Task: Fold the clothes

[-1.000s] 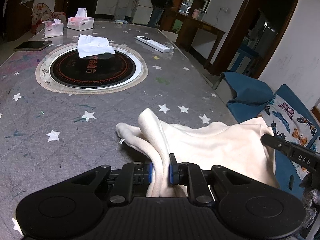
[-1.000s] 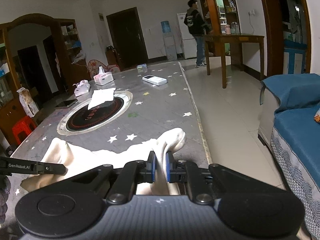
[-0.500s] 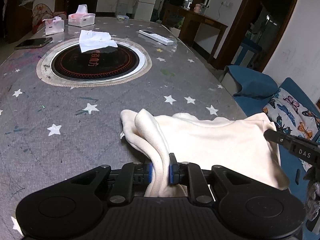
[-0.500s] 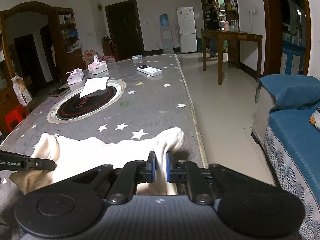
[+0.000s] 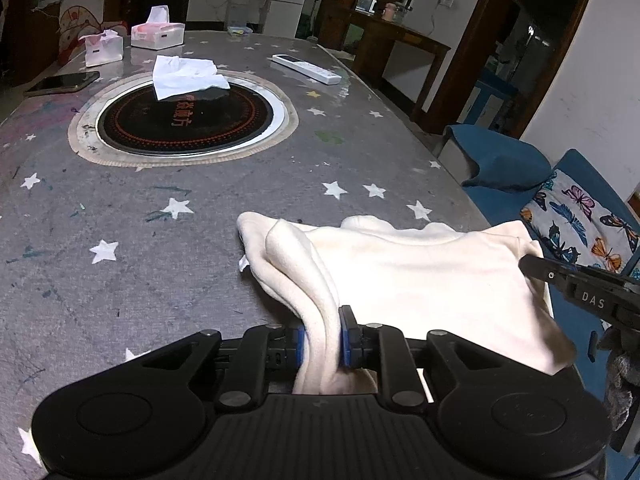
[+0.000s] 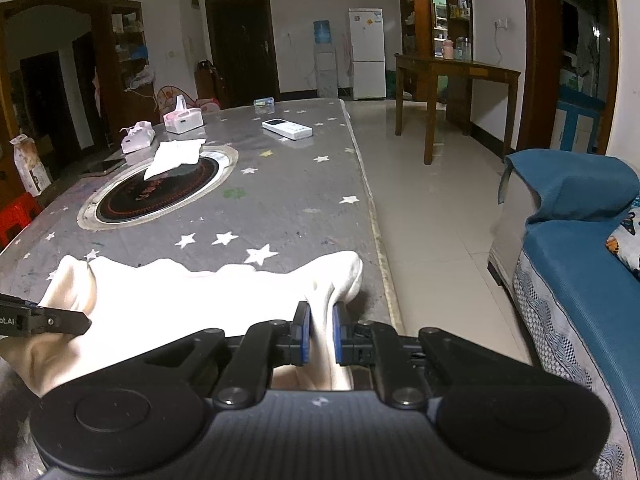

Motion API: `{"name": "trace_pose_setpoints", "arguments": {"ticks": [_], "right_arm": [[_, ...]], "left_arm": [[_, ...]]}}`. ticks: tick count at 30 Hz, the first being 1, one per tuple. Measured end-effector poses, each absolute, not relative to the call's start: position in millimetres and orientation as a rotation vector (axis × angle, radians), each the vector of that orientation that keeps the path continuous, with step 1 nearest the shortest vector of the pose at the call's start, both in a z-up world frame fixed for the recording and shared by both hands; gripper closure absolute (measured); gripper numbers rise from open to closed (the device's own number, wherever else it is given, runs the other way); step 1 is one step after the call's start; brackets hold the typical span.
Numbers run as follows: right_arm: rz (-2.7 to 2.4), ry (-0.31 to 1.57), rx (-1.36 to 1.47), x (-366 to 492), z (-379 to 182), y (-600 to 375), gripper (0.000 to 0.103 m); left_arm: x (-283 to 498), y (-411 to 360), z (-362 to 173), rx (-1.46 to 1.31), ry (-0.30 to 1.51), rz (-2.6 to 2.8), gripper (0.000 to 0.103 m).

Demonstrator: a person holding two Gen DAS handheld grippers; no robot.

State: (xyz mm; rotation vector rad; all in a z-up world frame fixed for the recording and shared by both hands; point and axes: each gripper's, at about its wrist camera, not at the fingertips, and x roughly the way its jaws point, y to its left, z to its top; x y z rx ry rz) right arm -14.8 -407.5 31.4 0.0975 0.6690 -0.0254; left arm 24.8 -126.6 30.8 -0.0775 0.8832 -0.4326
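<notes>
A cream garment (image 5: 420,276) lies stretched along the near edge of the grey star-patterned table (image 5: 200,240). A thick fold at its left end runs between the pads of my left gripper (image 5: 323,326). Those jaws are opening, and the pads still touch the cloth. In the right wrist view the garment (image 6: 192,300) reaches across to my right gripper (image 6: 319,320), which is shut on the right-hand corner beside the table's edge. Each gripper's finger shows in the other view: the right one (image 5: 580,292) and the left one (image 6: 40,320).
A round black cooktop (image 5: 184,120) is set into the table, with a white tissue (image 5: 184,76) on it. Behind it are two tissue boxes (image 5: 158,34), a phone (image 5: 62,84) and a white remote (image 5: 306,68). A blue sofa (image 6: 580,248) and a wooden side table (image 6: 452,76) stand to the right.
The left jaws stand slightly wider around the fold. The garment has shifted a little farther onto the table. A person at the back of the room has gone out of view.
</notes>
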Motion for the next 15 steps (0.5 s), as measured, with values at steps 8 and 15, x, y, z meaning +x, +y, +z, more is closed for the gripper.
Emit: {"name": "trace_pose_setpoints", "arguments": {"ticks": [8,15], "right_arm": [[-0.038,0.683,0.087,-16.0,27.9,-407.9,0.086],[-0.049,0.693,0.084,-19.4,25.0,-409.4,0.070]], "left_arm": [[22.5,-128.0,31.2,-0.053,0.869,-0.417,0.075],[22.7,-124.7,30.3,-0.050,0.867,-0.404,0.066]]}}
